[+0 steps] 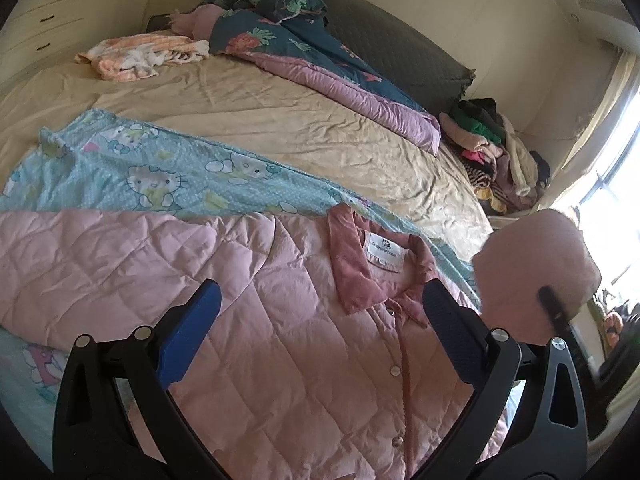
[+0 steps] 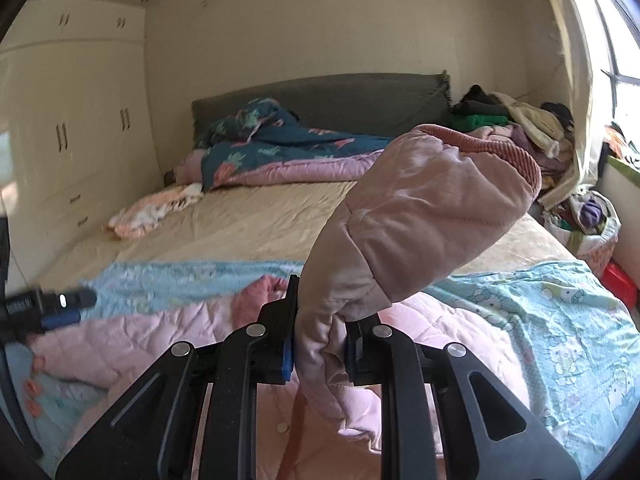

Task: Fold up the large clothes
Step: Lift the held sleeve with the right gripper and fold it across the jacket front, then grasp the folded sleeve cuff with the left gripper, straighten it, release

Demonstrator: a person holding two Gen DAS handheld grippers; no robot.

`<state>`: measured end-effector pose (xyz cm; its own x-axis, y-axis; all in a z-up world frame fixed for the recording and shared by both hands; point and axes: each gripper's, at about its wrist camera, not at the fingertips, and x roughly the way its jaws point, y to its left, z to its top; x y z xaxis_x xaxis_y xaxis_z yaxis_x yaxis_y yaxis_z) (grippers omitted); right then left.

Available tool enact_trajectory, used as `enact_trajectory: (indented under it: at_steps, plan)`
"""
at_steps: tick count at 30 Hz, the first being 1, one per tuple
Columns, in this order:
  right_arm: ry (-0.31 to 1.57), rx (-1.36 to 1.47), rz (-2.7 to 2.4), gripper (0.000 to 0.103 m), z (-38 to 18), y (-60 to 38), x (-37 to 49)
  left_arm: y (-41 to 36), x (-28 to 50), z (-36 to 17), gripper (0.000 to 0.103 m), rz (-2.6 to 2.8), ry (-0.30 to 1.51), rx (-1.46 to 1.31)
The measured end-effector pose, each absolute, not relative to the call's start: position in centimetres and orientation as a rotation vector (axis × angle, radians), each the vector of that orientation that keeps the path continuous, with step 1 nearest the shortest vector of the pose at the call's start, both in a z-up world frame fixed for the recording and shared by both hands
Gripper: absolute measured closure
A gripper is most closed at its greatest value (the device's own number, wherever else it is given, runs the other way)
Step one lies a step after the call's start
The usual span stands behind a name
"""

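— Jacket [image 1: 240, 320], where does it lie in the left wrist view?

— Flat on the bed [image 1: 240, 108], front up, on a light blue cartoon-cat blanket [image 1: 168, 176] spread over the tan sheet. Its collar [image 1: 372, 264] with a white label points toward the far side, and a row of snap buttons runs down the front.

— And the left tool [image 1: 320, 336]?

— It hangs over the jacket's chest with its blue fingers [image 1: 192, 336] wide apart, holding nothing. To its right a pink sleeve [image 1: 536, 268] is lifted off the bed, with a dark finger of the other tool against it.

— What else is on the bed?

— A dark floral quilt [image 1: 312, 52] with a pink lining by the grey headboard, a crumpled orange and white cloth [image 1: 140, 56], and a pile of clothes [image 1: 492, 148] past the bed's right side.

— Now the right wrist view.

— The right tool [image 2: 320, 340] is clamped on the sleeve [image 2: 420, 216], fingers pressed against a bunched fold. The sleeve rises from the grip up and to the right, its ribbed cuff [image 2: 504, 152] at the top, clear of the bed [image 2: 260, 220].

— And the rest of the jacket [image 2: 140, 332]?

— It lies below on the blue blanket [image 2: 552, 320]. The left tool [image 2: 60, 308] shows at the left edge, above the jacket; from here I cannot tell how its fingers stand. Cupboards [image 2: 72, 140] line the left wall.
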<state>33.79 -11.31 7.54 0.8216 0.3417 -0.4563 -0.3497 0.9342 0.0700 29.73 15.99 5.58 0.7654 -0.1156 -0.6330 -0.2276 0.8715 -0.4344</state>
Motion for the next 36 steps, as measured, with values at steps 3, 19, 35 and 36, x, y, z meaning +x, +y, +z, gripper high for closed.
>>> enact_trajectory:
  at_steps: [3, 19, 35, 36]
  plan:
    - [0.513, -0.055, 0.403, 0.086, 6.0, -9.7, 33.7, 16.4, 29.9, 5.1, 0.008, 0.054, 0.723, -0.541]
    - [0.757, -0.184, 0.545, 0.080, -3.4, -1.1, 33.3, 18.1, 29.3, 2.6, 0.008, 0.048, 0.766, -0.612]
    - [0.848, -0.131, 0.671, 0.035, -3.9, -2.9, 29.4, 16.6, 30.3, -3.4, 0.008, -0.041, 0.898, -0.790]
    - [0.847, -0.116, 0.655, 0.034, -3.6, -3.9, 29.2, 16.4, 30.4, -4.0, 0.008, -0.033, 0.913, -0.790]
